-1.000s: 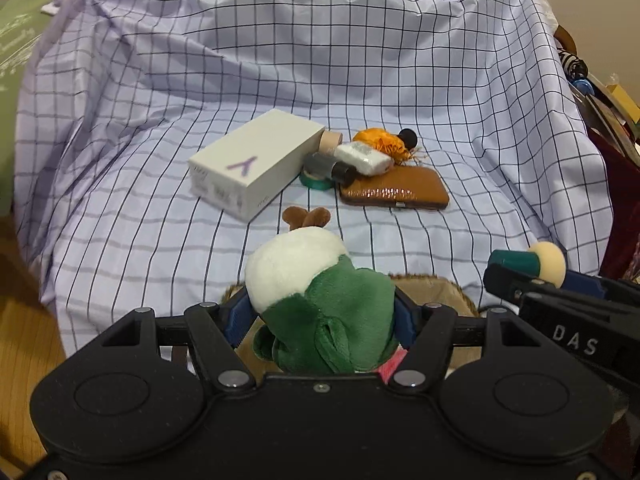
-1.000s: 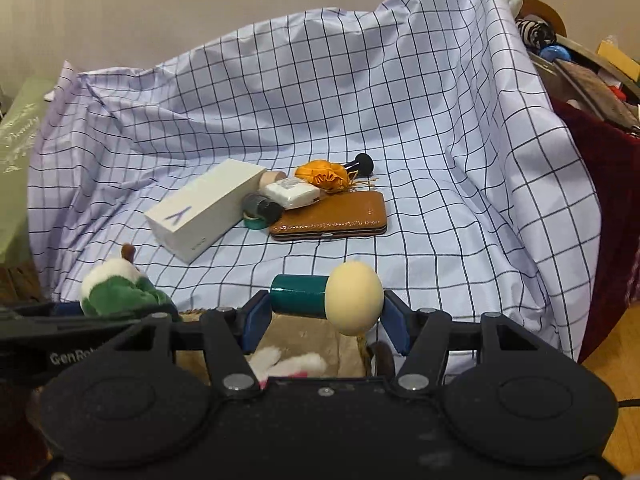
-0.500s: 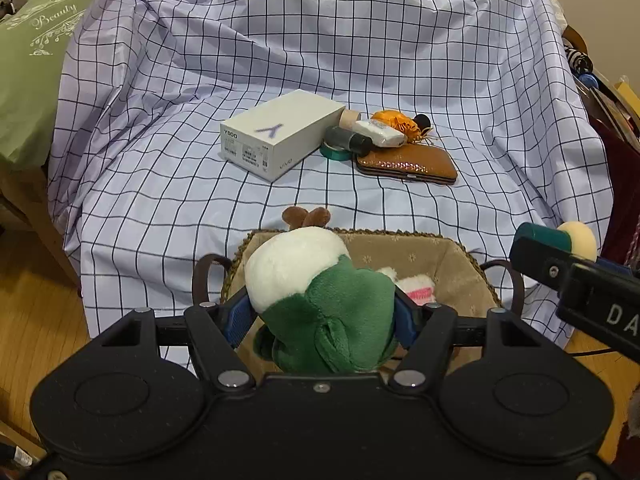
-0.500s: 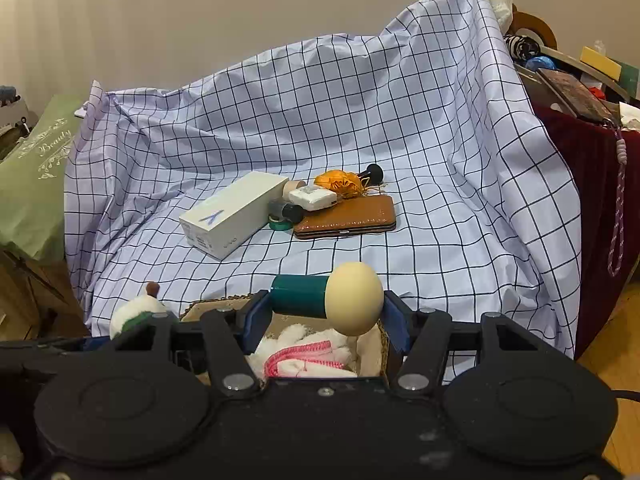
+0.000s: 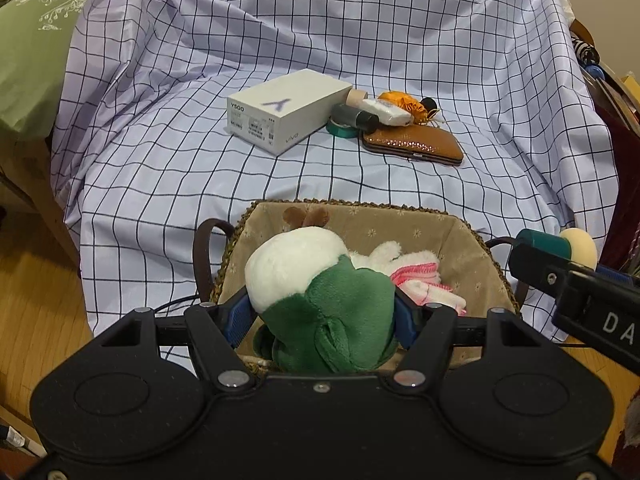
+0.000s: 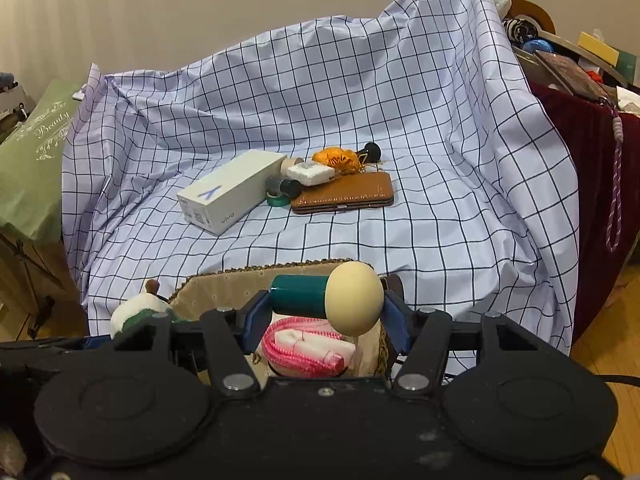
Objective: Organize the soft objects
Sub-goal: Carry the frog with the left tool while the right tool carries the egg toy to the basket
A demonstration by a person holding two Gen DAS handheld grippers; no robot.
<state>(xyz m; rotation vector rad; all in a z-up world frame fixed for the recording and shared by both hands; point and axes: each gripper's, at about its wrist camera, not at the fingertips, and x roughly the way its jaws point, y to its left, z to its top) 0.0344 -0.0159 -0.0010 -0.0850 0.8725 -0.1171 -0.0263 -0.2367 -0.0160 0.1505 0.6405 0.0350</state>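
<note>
Saw a plain beige wall (image 6: 200, 12) across the top of the right wrist view, evenly lit. Below it, a piece of furniture draped in a lilac checked sheet (image 5: 360, 40) filling the middle of both frames, creased at upper left. At far left, a green cushion (image 5: 32, 40) with pale lettering, over brown wooden furniture (image 6: 36, 280). At far right, a dark red cloth (image 6: 592, 168) over a cluttered surface, a purple beaded strap (image 6: 614, 200) hanging beside it. In the lower corners, light wooden floorboards (image 5: 36, 320).
</note>
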